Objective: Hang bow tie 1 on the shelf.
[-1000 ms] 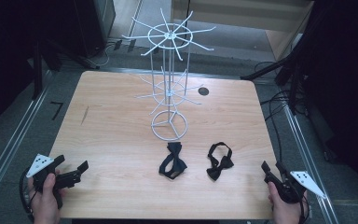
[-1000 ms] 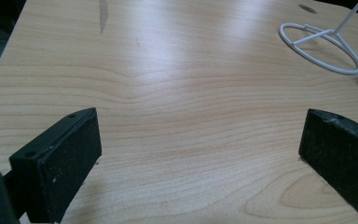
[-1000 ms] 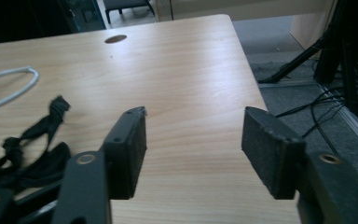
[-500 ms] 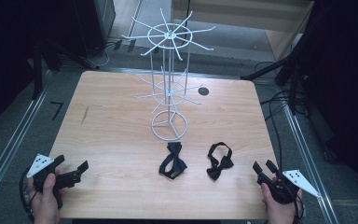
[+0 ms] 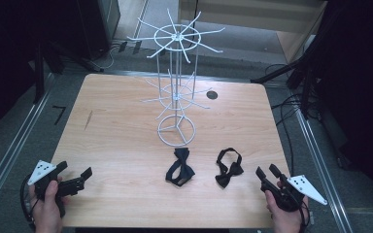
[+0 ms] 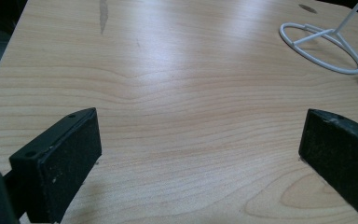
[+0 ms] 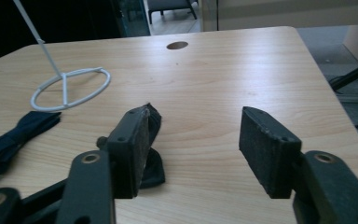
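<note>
On the left edge of the wooden surface (image 5: pixel 126 126), the left gripper (image 5: pixel 74 178) rests low and its fingers (image 6: pixel 60 158) are spread wide, with nothing but bare wood between them. It seems to wait there while the other hand works.

Further right, near the middle, stands the white wire rack (image 5: pixel 176 87) with its round base (image 5: pixel 176 130) on the wood and its arms pointing outward, all of them free. I think the arms are meant for hanging. Just in front of the base lies the dark blue bow tie (image 5: pixel 179 168), flat. Beside it, to the right, lies the black bow tie (image 5: pixel 229 168) with its neck band curled above it.

At the right edge, the right gripper (image 5: pixel 268 174) points toward the black bow tie, which is just ahead of its left finger (image 7: pixel 133 144). The fingers are released, about half apart, and have just widened a little with nothing between them. Probably this tie will be picked first, because it is the nearest.
</note>
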`<state>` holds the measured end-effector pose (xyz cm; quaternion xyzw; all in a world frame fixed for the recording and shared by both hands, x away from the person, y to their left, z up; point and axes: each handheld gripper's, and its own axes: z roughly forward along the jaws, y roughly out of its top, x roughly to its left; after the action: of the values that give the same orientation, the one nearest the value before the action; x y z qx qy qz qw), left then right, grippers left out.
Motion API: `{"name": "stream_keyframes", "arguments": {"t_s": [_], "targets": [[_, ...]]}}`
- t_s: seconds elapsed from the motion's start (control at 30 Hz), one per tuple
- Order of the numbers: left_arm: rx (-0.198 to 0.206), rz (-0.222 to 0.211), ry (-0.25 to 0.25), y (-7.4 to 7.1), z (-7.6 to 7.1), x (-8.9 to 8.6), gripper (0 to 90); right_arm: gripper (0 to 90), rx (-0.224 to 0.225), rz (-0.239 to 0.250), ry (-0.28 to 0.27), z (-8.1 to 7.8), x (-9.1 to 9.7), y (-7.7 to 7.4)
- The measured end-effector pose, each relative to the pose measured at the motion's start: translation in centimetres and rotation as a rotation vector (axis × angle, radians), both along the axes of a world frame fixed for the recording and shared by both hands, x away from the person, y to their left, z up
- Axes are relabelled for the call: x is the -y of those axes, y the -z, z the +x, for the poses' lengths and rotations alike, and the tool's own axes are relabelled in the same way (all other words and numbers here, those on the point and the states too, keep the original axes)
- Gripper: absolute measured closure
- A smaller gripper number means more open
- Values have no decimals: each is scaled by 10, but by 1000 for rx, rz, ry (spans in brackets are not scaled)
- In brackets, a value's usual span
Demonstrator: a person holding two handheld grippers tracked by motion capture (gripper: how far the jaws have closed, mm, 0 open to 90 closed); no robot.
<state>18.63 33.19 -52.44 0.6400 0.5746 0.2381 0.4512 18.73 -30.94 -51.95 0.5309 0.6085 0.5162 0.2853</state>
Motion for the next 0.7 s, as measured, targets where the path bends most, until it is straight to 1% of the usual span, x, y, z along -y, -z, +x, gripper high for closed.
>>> {"name": "stream_keyframes", "arguments": {"t_s": [0.07,0.13,0.2,0.27,0.33,0.43,0.53,0.6,0.7], "targets": [[-1,0,-1,0,0,0,0,400,3,6,-32,0,-4,-2],[-1,1,-1,0,0,0,0,362,3,-2,-68,1,-10,-5],[0,0,0,0,0,0,0,335,13,8,-86,1,-16,-8],[-1,0,0,0,0,0,0,287,17,15,-98,2,-23,-9],[0,1,0,0,0,0,0,256,7,19,-119,4,-29,-10],[1,-2,0,0,0,0,0,230,10,8,-137,6,-39,-10],[2,-1,1,0,0,0,0,212,27,-10,-140,7,-48,-11],[2,-1,1,0,0,0,0,192,31,-21,-150,8,-53,-11],[3,-2,-1,0,-1,0,0,176,22,-42,-161,10,-62,-12]]}}
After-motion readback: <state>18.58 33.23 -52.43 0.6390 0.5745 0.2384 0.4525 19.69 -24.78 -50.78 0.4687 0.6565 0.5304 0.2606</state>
